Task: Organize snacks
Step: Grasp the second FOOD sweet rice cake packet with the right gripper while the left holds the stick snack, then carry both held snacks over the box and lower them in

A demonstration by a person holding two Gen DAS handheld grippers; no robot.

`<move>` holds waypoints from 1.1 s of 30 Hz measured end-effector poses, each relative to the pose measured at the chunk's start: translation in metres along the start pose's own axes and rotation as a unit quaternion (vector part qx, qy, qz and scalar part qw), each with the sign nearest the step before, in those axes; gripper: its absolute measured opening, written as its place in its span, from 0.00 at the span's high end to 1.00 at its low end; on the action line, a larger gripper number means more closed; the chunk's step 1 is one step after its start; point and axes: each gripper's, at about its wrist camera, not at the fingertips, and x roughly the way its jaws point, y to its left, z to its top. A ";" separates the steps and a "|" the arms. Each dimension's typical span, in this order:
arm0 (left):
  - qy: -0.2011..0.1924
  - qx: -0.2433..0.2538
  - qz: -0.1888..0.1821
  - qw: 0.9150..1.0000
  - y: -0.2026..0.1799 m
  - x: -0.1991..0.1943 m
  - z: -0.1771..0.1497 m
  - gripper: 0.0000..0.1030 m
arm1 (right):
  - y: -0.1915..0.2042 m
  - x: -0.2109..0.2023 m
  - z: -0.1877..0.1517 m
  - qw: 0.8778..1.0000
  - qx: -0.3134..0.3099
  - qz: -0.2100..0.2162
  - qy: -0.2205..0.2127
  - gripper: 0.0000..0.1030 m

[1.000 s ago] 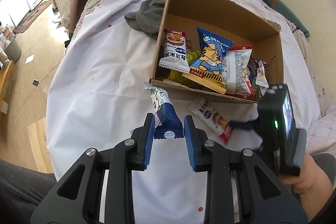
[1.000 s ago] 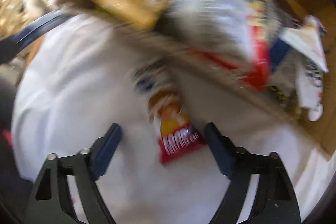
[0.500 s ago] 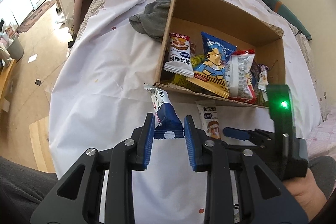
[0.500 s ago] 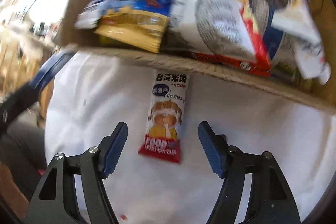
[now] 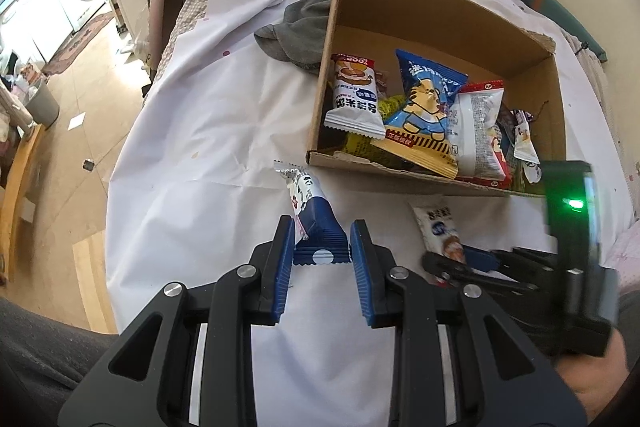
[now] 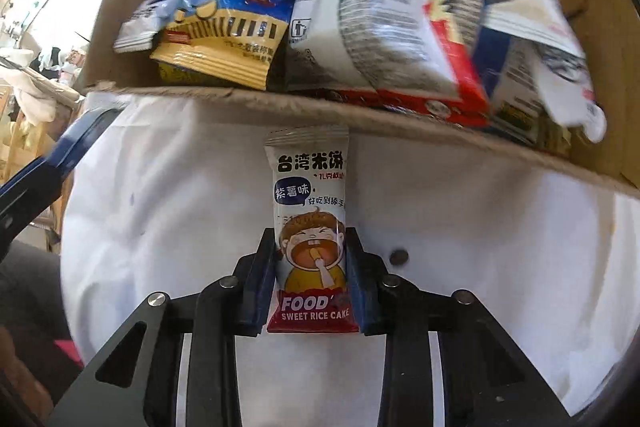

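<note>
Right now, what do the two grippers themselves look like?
Both match: the left gripper and right gripper have black angular linkage arms with silver rivets and ribbed blue fingers. The right one's body carries a green light.

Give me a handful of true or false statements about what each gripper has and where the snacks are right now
1. The right gripper is shut on the sweet rice cake packet. True.
2. The left gripper is open and holds nothing. False: it is shut on the blue and white snack packet.
3. The cardboard box already holds several snack bags. True.
4. The sweet rice cake packet lies inside the box. False: it is outside, in front of the box's near wall, over the white sheet.
5. A grey cloth lies beside the box. True.
</note>
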 end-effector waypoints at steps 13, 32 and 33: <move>-0.013 0.009 -0.012 1.000 -0.002 -0.015 -0.002 0.76 | -0.016 -0.063 -0.024 0.995 0.023 0.058 -0.083 0.68; -0.114 0.025 -0.096 0.989 -0.012 -0.074 0.069 0.76 | -0.064 -0.124 0.002 0.961 0.102 0.000 -0.256 0.68; -0.116 0.029 -0.096 0.988 -0.015 -0.073 0.074 0.76 | -0.068 -0.125 0.006 0.960 0.106 -0.008 -0.258 0.68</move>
